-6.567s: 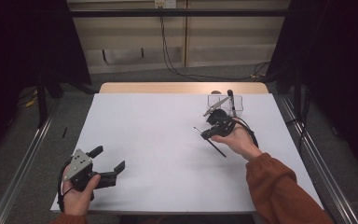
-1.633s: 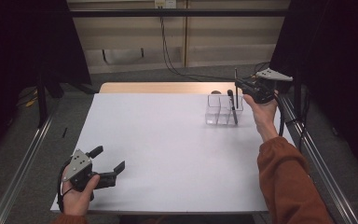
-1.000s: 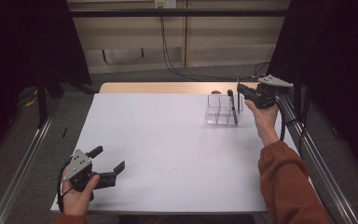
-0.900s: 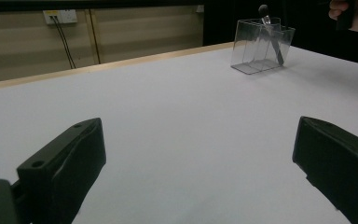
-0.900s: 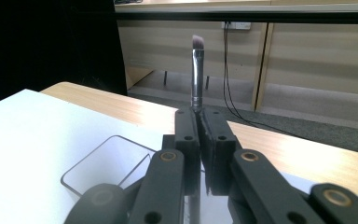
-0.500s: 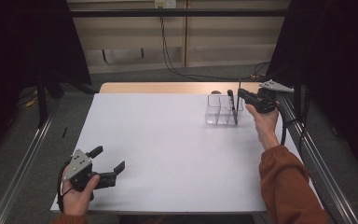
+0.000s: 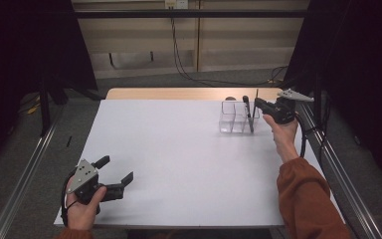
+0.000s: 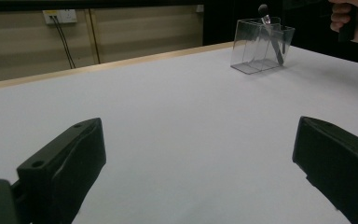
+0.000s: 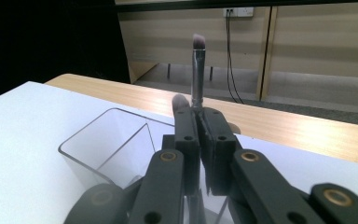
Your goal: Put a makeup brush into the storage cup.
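Right gripper view: right gripper hides the brush handle.

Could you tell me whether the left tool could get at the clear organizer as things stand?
Probably not without a long reach: the open left tool sits at the table's near left, the clear organizer far right, though bare table lies between.

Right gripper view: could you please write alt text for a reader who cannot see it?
The right gripper, jaws closed, holds a makeup brush upright, bristles up, above a clear plastic organizer on a white table.
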Tool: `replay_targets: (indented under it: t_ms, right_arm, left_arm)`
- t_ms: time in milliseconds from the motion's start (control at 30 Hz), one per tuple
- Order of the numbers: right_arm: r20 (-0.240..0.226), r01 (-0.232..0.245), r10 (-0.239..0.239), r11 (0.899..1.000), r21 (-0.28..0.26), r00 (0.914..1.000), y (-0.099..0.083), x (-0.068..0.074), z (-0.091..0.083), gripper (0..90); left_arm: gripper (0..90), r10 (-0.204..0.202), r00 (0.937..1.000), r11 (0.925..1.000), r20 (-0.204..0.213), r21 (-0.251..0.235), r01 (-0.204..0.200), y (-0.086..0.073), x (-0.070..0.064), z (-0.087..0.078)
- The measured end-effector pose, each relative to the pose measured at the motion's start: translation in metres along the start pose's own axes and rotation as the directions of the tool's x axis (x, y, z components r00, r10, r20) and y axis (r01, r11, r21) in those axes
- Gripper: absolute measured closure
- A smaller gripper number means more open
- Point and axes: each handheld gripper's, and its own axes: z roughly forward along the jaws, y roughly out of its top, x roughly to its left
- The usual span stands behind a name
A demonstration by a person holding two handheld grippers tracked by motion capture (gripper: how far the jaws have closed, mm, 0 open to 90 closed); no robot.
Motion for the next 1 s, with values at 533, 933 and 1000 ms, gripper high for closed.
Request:
replay_targets:
  t_ms: [533, 933, 1000]
  right_arm:
    - [-0.026, -0.015, 0.015, 1.0, 0.007, 0.9995, -0.003, -0.0001, 0.0029, 76.5]
    - [-0.064, -0.02, 0.021, 1.0, 0.016, 0.9977, -0.0044, 0.0018, 0.0025, 50.0]
    - [-0.071, -0.021, 0.022, 1.0, 0.016, 0.9972, -0.005, 0.0021, 0.0026, 43.2]
  left_arm:
    - [2.5, -0.002, 1.0, 1.0, 0.004, 0.001, 0.002, -0.0003, 0.0001, 0.0005]
    - [2.5, -0.01, 0.9999, 0.9999, 0.001, 0.009, 0.01, -0.0001, -0.0001, 0.0056]
    - [2.5, -0.009, 1.0, 0.9999, 0.0, 0.008, 0.009, -0.0001, 0.0003, 0.0059]
